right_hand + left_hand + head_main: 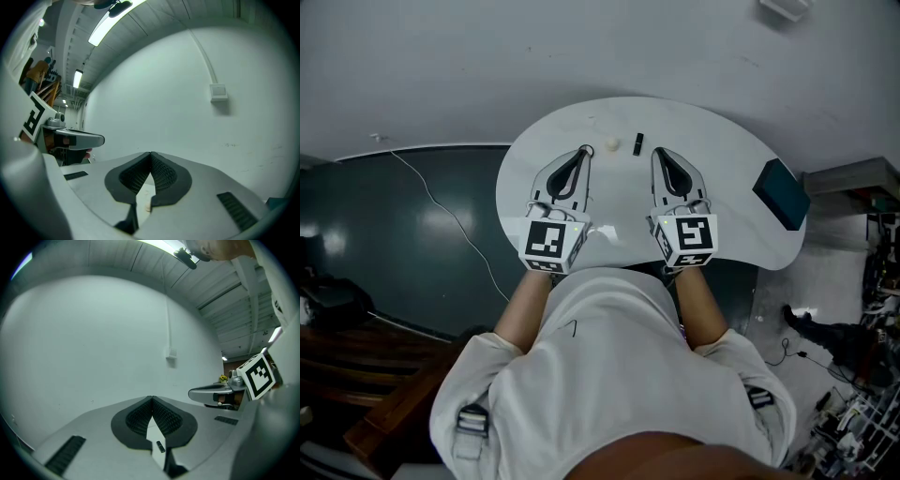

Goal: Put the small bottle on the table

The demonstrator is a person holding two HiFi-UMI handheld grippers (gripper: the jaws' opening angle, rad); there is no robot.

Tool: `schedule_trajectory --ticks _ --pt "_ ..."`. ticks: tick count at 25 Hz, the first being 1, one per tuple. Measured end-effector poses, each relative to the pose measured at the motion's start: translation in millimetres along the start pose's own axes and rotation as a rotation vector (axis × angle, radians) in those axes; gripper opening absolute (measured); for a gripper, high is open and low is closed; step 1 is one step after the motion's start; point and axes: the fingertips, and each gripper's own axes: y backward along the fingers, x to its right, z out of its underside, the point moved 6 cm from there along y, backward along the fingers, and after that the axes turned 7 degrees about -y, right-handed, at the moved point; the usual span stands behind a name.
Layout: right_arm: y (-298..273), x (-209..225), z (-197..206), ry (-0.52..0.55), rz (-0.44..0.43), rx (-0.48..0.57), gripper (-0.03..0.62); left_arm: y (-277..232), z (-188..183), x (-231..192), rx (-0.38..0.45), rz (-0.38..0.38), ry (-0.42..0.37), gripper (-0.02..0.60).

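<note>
Bottle on table | left tool closed | right tool closed

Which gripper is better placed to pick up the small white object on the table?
Left, marginally: the left gripper sits nearer the small white object than the right gripper; both are shut and empty.

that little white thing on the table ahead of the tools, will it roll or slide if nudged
The small white object looks rounded, so it would probably roll or skid on the smooth white table rather than tip. It is far smaller than the teal box, so likely light and easily knocked away. Its material cannot be told at this size.
</note>
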Motion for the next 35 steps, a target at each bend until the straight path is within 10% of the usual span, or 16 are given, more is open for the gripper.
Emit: schedule_trajectory --ticks 35 --pt "-0.8 8.1 3.8 0.025 0.029 -0.034 -0.003 -6.8 11.6 0.8 -0.022 0.011 0.014 0.012"
